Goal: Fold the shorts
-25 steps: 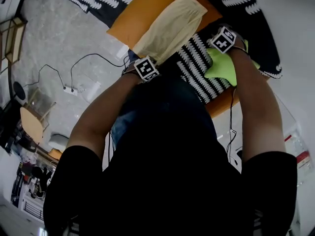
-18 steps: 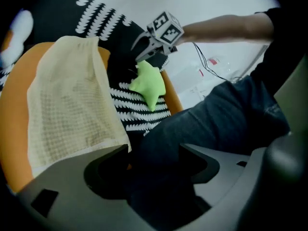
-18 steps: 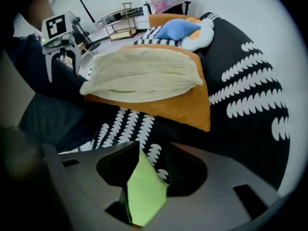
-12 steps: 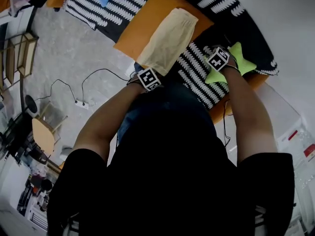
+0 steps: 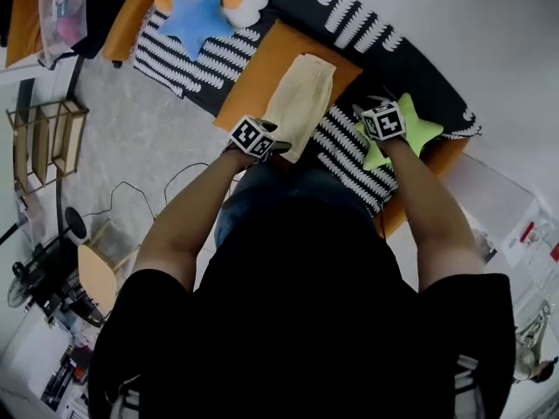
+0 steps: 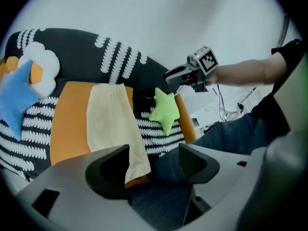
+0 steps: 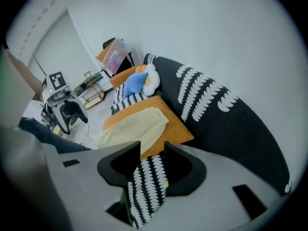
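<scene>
Head view: cream shorts (image 5: pixel 301 103) lengthwise away on orange cushion (image 5: pixel 260 78); left claw (image 6: pixel 154 161) newly wide, right claw (image 7: pixel 152 154) half-open, narrowing, both empty.

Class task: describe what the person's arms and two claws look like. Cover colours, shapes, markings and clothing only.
The left claw and right claw both have broad grey jaws with dark, scooped inner faces. Each carries a white cube printed with black square markers. The person wears a black short-sleeved top, and the forearms are uncovered.
</scene>
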`<state>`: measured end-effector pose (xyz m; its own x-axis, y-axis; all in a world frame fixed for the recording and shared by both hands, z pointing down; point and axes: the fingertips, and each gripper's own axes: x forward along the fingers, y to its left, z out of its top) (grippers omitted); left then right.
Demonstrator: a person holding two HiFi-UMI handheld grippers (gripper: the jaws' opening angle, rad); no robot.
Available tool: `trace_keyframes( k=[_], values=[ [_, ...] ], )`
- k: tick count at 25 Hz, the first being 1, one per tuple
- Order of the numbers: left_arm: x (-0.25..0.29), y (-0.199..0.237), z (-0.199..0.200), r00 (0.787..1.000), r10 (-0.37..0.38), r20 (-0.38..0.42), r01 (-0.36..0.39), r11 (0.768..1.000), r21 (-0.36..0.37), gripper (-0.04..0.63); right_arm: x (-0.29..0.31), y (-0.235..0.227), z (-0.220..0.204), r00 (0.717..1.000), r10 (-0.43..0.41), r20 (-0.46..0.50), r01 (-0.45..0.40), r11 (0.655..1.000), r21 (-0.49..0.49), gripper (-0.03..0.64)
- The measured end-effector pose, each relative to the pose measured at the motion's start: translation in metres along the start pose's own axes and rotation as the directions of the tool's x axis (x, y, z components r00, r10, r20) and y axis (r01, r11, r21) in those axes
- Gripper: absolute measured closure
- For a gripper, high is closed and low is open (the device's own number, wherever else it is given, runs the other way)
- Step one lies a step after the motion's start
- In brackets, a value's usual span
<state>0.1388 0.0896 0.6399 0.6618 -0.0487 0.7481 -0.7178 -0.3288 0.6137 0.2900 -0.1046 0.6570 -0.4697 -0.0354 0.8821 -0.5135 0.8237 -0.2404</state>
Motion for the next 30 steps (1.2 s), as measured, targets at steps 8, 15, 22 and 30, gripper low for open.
trace_keyframes(
  k=[8,15,22,30],
  values=[
    [-0.041,0.017,0.054,0.995,0.038,0.093,-0.035,0.999,-0.033,0.264,-0.021,0.031,0.01,0.991,0.059,0.118,-0.087,0.966,0.245,0.449],
    [-0.051,0.055,0.085,0.993,0.046,0.105,-0.039,0.997,-0.063,0.264,0.0,0.027,0.025,0.982,0.081,0.173,-0.135,0.935,0.328,0.44],
    [-0.037,0.098,0.112,0.997,0.021,0.07,-0.016,0.997,-0.076,0.265,0.033,-0.001,0.039,0.987,0.019,0.162,-0.086,0.904,0.418,0.432],
    [-0.006,0.159,0.14,0.998,-0.02,0.062,0.028,0.992,-0.123,0.272,0.094,-0.029,0.05,0.983,0.007,0.181,-0.105,0.836,0.539,0.415]
  ],
)
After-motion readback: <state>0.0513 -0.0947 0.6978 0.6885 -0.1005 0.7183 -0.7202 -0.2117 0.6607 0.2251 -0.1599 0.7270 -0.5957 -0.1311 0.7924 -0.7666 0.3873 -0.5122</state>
